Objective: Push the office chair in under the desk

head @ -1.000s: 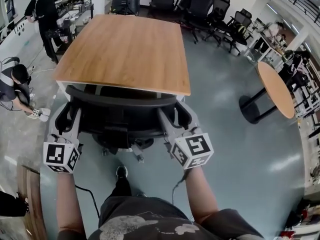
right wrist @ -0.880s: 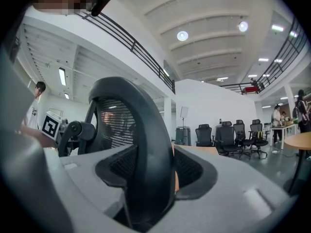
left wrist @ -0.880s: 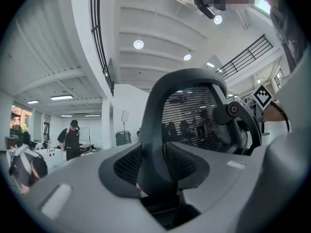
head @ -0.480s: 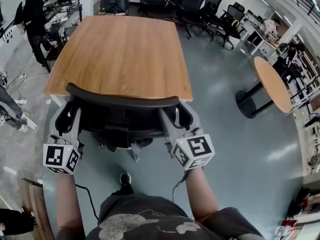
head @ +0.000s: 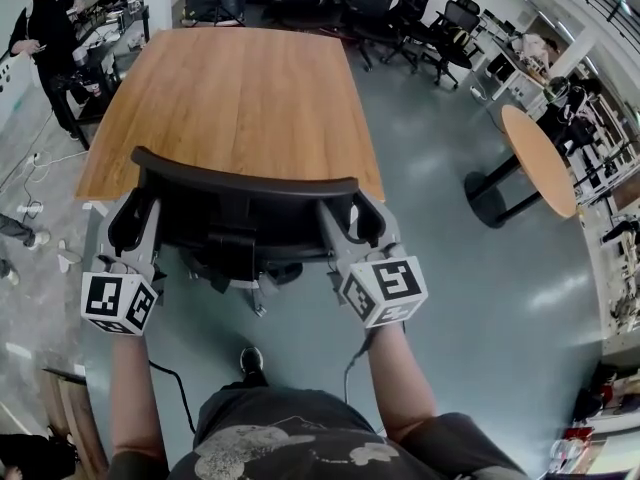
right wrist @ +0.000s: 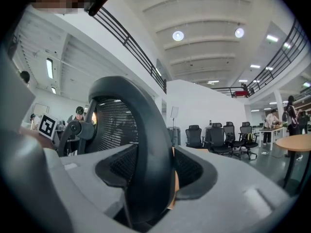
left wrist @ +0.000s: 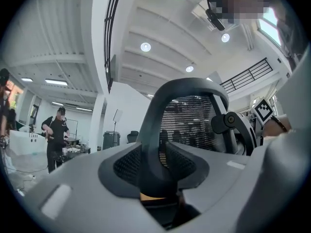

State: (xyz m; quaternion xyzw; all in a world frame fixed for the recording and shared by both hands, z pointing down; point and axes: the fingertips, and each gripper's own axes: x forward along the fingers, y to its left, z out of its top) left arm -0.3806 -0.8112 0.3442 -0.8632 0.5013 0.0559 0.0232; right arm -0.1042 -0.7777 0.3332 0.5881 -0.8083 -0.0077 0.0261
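Head view: the black office chair (head: pixel 240 230) stands in the middle of the frame, at the near edge of the wooden desk (head: pixel 230 98). The curved top rim of its backrest (head: pixel 240 186) overlaps that edge in the picture. The chair's casters (head: pixel 262 290) show on the grey floor (head: pixel 450 268), below the backrest and toward the person.

The left tongs (head: pixel 137 226) reach up from the lower left and meet the backrest's left side. The right tongs (head: pixel 352 226) reach up from the lower right and meet its right side, so the chair sits between the two, just beyond them.

In the left gripper view, the left tongs (left wrist: pixel 156 174) are clenched on the chair's dark backrest frame (left wrist: pixel 160 130), which fills the gap between the mesh pads. In the right gripper view, the right tongs (right wrist: pixel 154 178) grasp the opposite side of the frame (right wrist: pixel 150 144) in the same way, standing wide around it.

A round table (head: pixel 540 173) stands well apart at the right, spare chairs (head: pixel 400 3) along the top, and a person (head: pixel 45 28) at the upper left.
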